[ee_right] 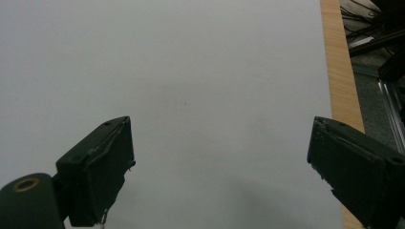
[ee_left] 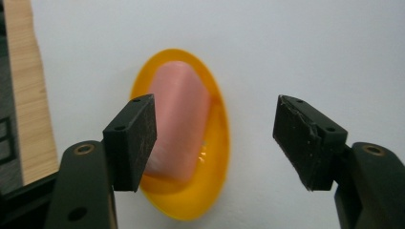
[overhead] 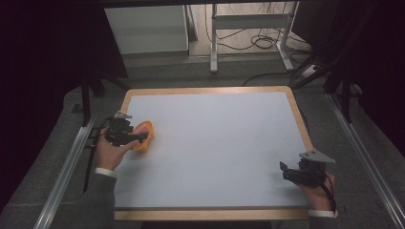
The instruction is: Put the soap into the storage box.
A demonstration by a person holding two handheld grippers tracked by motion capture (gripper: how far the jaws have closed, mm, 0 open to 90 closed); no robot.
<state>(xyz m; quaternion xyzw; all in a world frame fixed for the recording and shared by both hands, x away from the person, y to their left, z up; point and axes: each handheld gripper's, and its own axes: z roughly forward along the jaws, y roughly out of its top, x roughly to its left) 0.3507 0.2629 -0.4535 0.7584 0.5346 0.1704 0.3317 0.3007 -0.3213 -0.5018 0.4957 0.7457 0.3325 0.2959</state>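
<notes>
— The left hand-held gripper [ee_left: 215, 143]: where is it, and how do its jaws stand?

— At the left side of the bench [overhead: 215, 143], near the left edge. Its jaws are spread wide apart and clamp nothing. In the left gripper view, one black pad [ee_left: 133, 140] sits in front of the pink block's edge, the other out over bare bench surface.

— What lies under it?

— A yellow oval dish [ee_left: 217, 143] on the pale bench top, with a pink rounded block [ee_left: 179, 119] lying in it lengthwise. The dish is just inside the wooden border on the left.

— And further right?

— The middle of the bench is bare grey surface. At the near right corner a hand holds the right hand-held gripper [ee_right: 219, 167], jaws likewise wide apart and gripping nothing, pointing across the bench. It is well apart from the dish.
</notes>
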